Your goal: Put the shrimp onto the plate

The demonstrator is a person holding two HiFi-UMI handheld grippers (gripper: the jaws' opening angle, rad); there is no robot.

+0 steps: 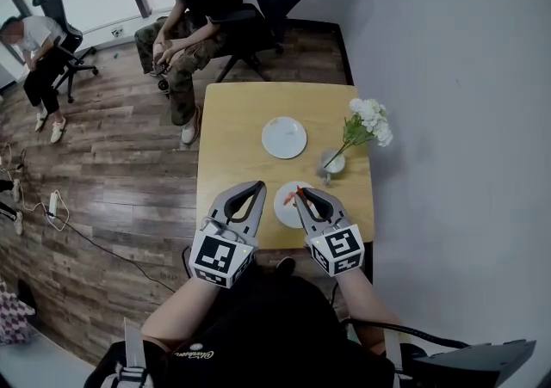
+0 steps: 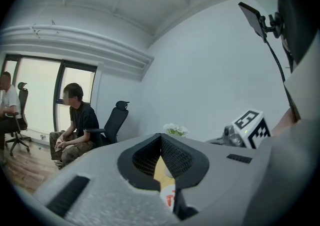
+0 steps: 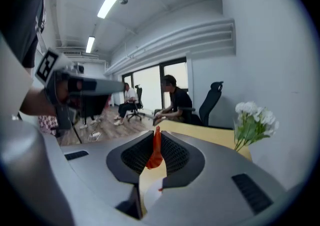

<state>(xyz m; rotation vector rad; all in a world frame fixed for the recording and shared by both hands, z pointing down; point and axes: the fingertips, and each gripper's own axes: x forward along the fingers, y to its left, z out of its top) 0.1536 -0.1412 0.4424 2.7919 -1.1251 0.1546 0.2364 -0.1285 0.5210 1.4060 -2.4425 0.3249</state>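
My right gripper (image 1: 300,195) is shut on an orange-red shrimp (image 3: 155,152), which stands upright between the jaws and pokes out past the tips (image 1: 298,193). It hangs over a near white plate (image 1: 281,211) at the table's front edge, where a small red piece (image 1: 287,200) lies. A second white plate (image 1: 284,138), bare, sits farther back at the table's middle. My left gripper (image 1: 259,186) is shut on nothing just left of the near plate. In the left gripper view its jaws (image 2: 161,137) meet, with the near plate (image 2: 169,198) below them.
A white vase (image 1: 331,163) of white flowers (image 1: 370,120) stands at the table's (image 1: 232,137) right side, close to both plates. Two people sit on chairs beyond the table's far edge. A grey wall runs along the right. Cables lie on the wooden floor to the left.
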